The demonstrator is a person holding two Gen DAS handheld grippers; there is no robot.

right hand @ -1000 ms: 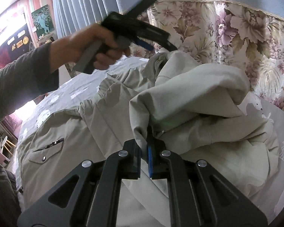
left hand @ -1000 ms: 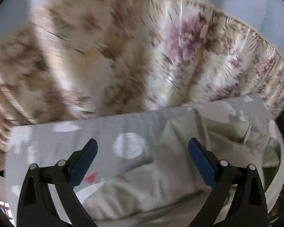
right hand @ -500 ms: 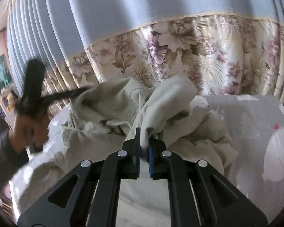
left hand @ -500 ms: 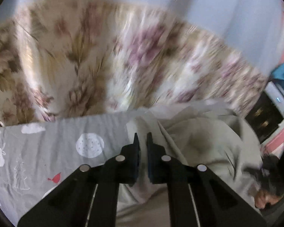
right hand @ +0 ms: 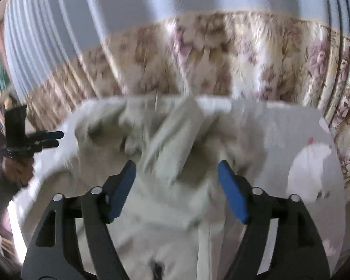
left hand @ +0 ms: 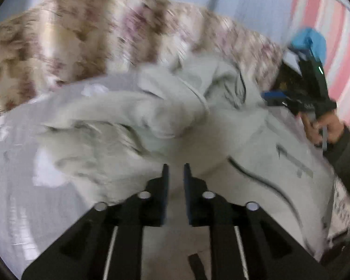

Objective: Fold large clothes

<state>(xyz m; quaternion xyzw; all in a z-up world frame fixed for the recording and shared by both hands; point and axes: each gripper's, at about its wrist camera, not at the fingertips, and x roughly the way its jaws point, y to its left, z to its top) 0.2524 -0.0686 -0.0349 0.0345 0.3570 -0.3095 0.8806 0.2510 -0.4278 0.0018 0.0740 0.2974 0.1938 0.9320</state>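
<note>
Two grippers work over a pale beige jacket [left hand: 221,140] that lies crumpled on a bed with a grey printed sheet [left hand: 16,186]. Nearest the jacket's lower edge, the left gripper [left hand: 174,170] has its fingers drawn almost together, only a narrow gap between the blue pads; whether any cloth is pinched there cannot be told, as the view is blurred. Over the jacket's bunched middle, the right gripper [right hand: 177,170] has its fingers spread wide and holds nothing, the fabric [right hand: 170,140] heaped between and beyond them. A dark zip line runs across the jacket's flatter right part. Beyond the jacket, a floral curtain [right hand: 221,53] hangs at the far side of the bed, with blue-grey pleated drapery [right hand: 81,11] above it.
</note>
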